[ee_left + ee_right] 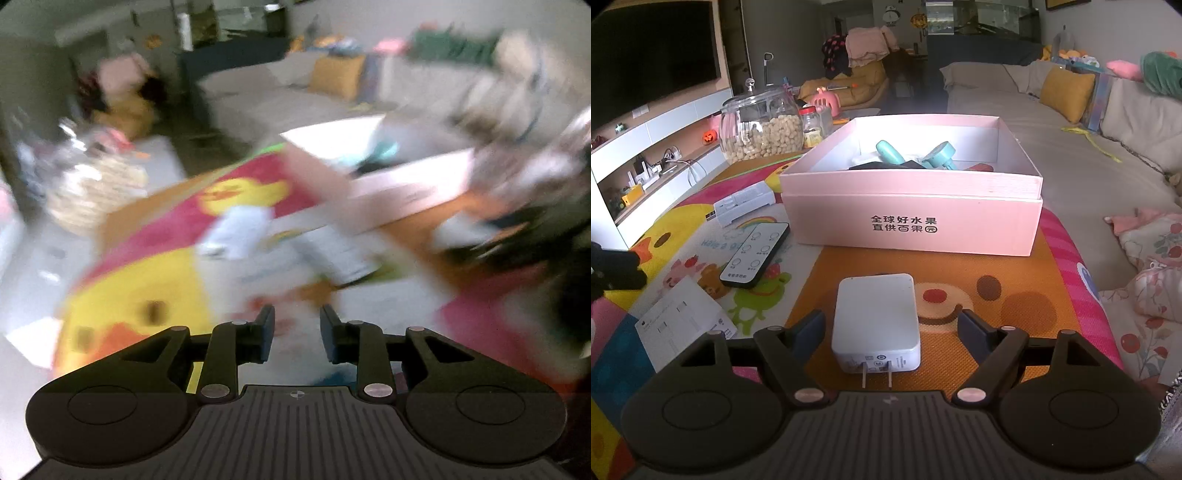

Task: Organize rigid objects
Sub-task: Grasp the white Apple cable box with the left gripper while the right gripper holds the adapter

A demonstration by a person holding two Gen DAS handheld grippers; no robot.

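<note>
The left wrist view is heavily motion-blurred, smeared throughout. The right wrist view is sharp, in dim, soft daylight; the pink box (911,206) glares pale at its rim, and fisheye bending darkens the corners.

white plug-in charger (876,320) flat on the mat, prongs toward the camera. black remote (756,254) face up to its left. white adapter block (744,202) beyond. open pink box (912,221) behind, holding teal items (940,154).
</note>
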